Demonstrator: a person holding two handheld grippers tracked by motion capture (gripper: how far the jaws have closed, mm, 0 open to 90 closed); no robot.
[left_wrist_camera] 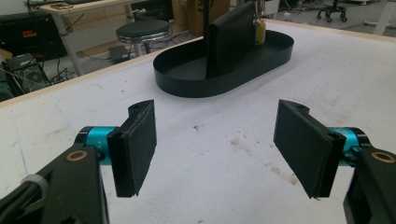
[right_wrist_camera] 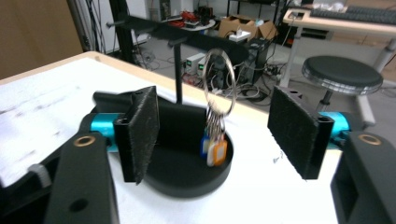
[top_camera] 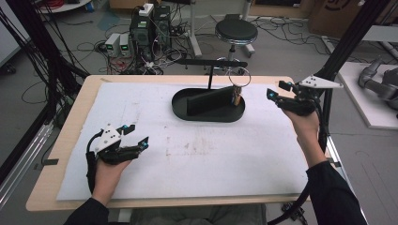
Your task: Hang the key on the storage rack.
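Observation:
A black oval tray (top_camera: pixel 183 112) stands at the back middle of the white mat (top_camera: pixel 197 154). From it rises a thin post with a crossbar (top_camera: pixel 211 62). A large key ring (top_camera: pixel 239 77) with small coloured tags (top_camera: pixel 236 98) hangs from the bar's right end. My right gripper (top_camera: pixel 278 89) is open, held in the air just right of the ring and pointing at it. In the right gripper view the ring (right_wrist_camera: pixel 219 84) and tags (right_wrist_camera: pixel 214 150) hang ahead, between the open jaws (right_wrist_camera: pixel 217 133). My left gripper (top_camera: pixel 137 133) rests open low over the mat's front left; nothing lies between its jaws (left_wrist_camera: pixel 215 144).
A black upright block (left_wrist_camera: pixel 231 42) stands inside the tray (left_wrist_camera: pixel 187 86), left of the tags (left_wrist_camera: pixel 259 30). Beyond the table's far edge are a round stool (top_camera: pixel 236 33), computer boxes (top_camera: pixel 150 28) and floor cables. A black frame post (top_camera: pixel 347 42) rises at the right.

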